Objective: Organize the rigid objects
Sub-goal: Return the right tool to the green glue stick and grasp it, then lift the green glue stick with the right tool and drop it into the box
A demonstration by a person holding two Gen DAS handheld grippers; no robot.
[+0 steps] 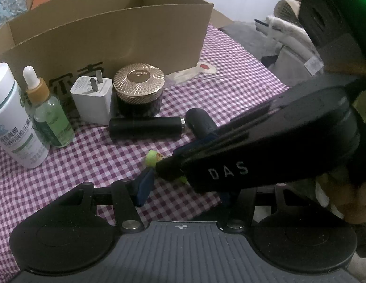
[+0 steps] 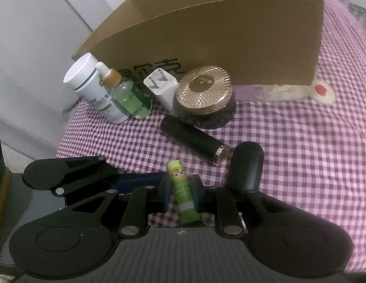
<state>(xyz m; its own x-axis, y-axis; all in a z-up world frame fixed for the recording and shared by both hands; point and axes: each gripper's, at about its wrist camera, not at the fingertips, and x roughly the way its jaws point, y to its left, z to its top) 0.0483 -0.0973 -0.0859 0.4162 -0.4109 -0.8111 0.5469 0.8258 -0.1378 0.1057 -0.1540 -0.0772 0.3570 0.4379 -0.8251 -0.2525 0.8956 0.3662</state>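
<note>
R gripper (image 2: 180, 195) clenched on green lip balm (image 2: 181, 188) above checked counter (image 2: 289, 153); L gripper (image 1: 183, 188) looks released, partly hidden.

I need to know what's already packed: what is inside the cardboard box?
Only the bare inner walls of the cardboard box show. Its front wall hides the floor and lower inside in both views, so any contents cannot be seen.

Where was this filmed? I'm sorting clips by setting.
Probably a home: a table under a purple checked cloth, toiletries like a dropper bottle and gold-lidded jar, plus a cardboard box.
</note>
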